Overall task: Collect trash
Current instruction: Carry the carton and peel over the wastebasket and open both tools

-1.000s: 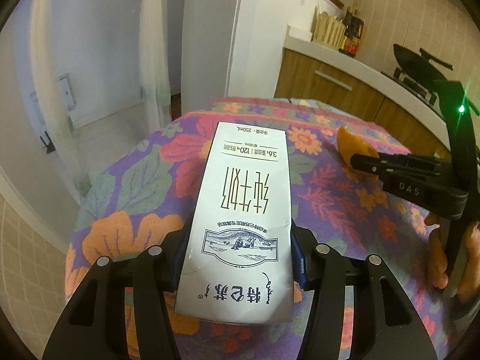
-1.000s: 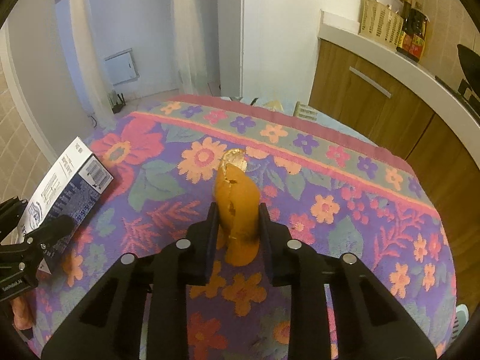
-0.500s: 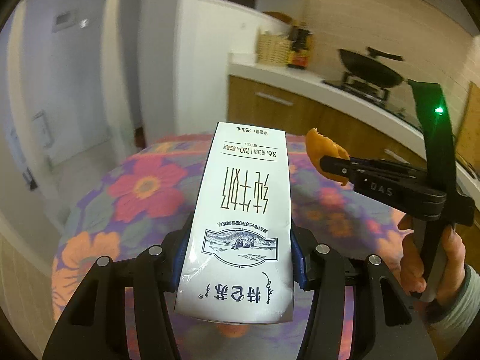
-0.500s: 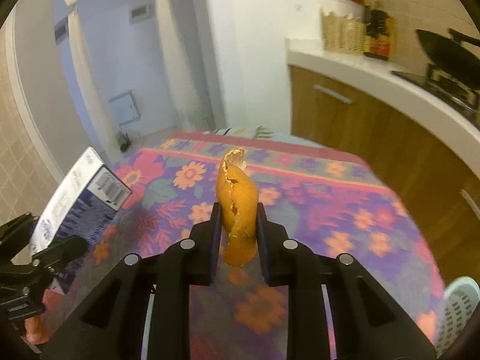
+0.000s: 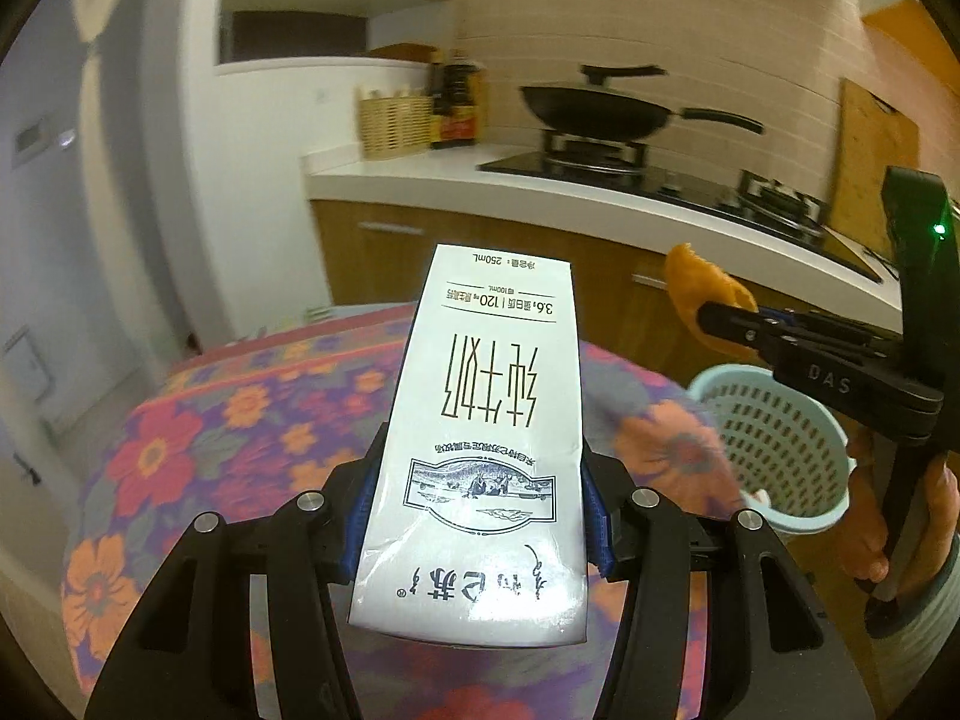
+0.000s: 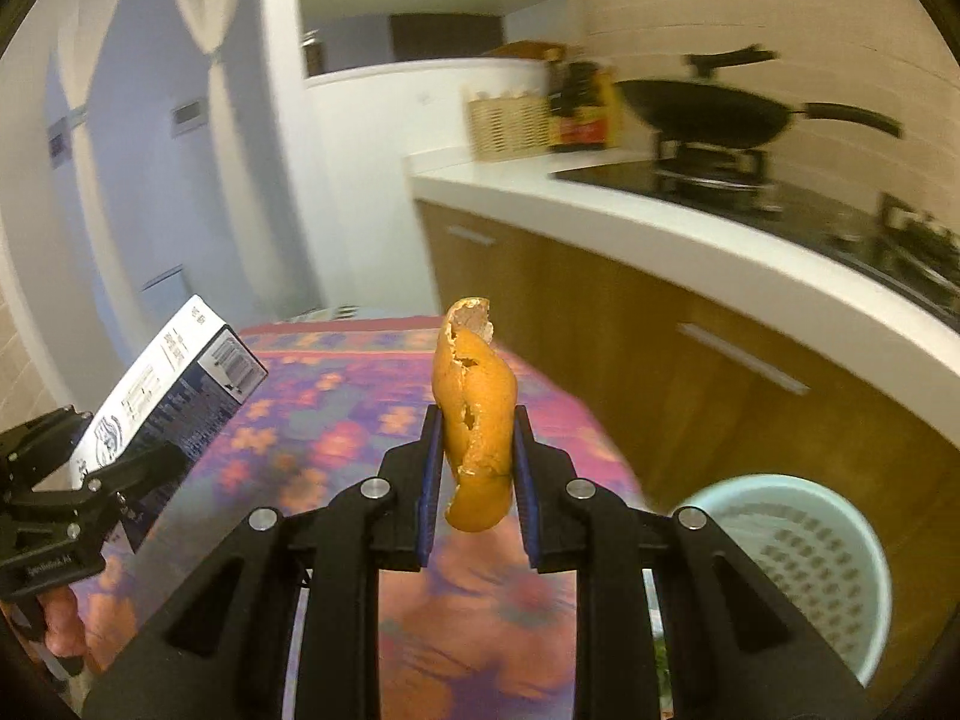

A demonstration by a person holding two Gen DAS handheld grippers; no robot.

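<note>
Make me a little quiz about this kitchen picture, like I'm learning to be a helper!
1. True or false: the left tongs grip a milk carton.
2. What do the right tongs hold? A) spoon B) orange peel C) cup
3. What colour is the basket beside the table?

Key: 1. True. 2. B. 3. Light blue.
</note>
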